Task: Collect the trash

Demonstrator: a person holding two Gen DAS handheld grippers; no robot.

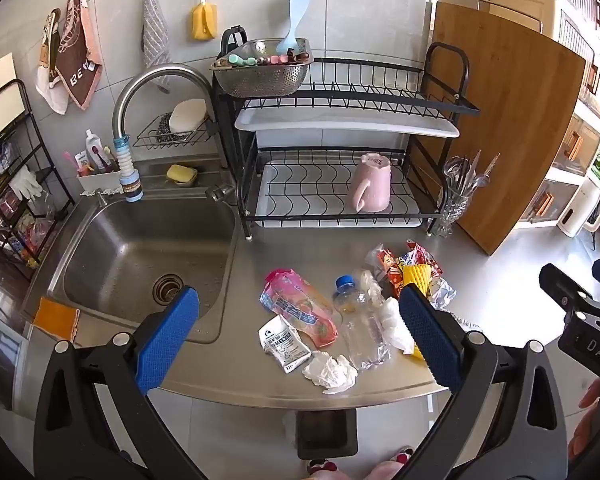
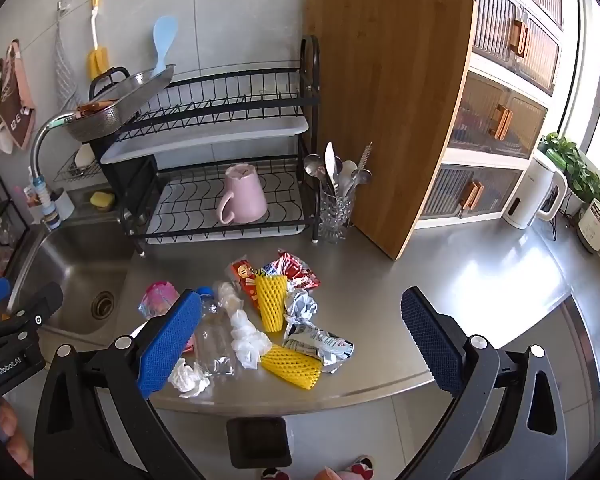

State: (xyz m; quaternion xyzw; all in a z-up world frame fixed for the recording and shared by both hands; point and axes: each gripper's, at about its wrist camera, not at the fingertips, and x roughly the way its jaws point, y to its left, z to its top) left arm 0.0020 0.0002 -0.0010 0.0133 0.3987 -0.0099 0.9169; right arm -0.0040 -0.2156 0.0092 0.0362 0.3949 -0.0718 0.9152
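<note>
Both my grippers, left gripper (image 1: pixel 298 326) and right gripper (image 2: pixel 300 332), hang wide open and empty above the counter (image 2: pixel 480 280); the trash pile (image 2: pixel 260 320) lies straight ahead (bin (image 2: pixel 259 442) below the edge).

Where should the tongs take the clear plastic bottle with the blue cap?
Grip the clear bottle across its crushed mid-body, from above. It lies flat on the counter, cap toward the rack, tissue against one side. The left tongs are nearest, open.
</note>
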